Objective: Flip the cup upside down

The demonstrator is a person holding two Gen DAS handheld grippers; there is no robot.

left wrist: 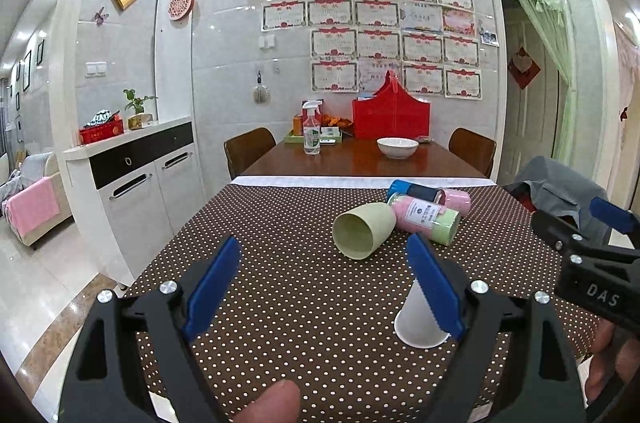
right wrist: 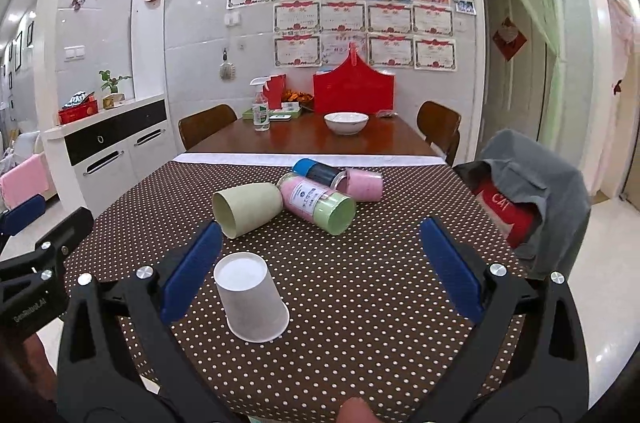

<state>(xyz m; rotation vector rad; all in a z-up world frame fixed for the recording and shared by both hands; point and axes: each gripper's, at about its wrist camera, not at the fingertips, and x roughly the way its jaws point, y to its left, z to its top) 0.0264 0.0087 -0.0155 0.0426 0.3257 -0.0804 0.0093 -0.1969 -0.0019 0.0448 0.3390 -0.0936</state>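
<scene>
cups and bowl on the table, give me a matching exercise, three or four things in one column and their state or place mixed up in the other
Things:
1. white paper cup
2. pale green cup
3. white bowl
4. spray bottle

States or places:
A. lying on its side, open mouth facing the cameras
B. upright on the bare wood at the far end, beside the green tray
C. standing mouth down on the dotted cloth
D. right way up on the bare wood, in front of the red bag

Pairs: 1-C, 2-A, 3-D, 4-B
</scene>
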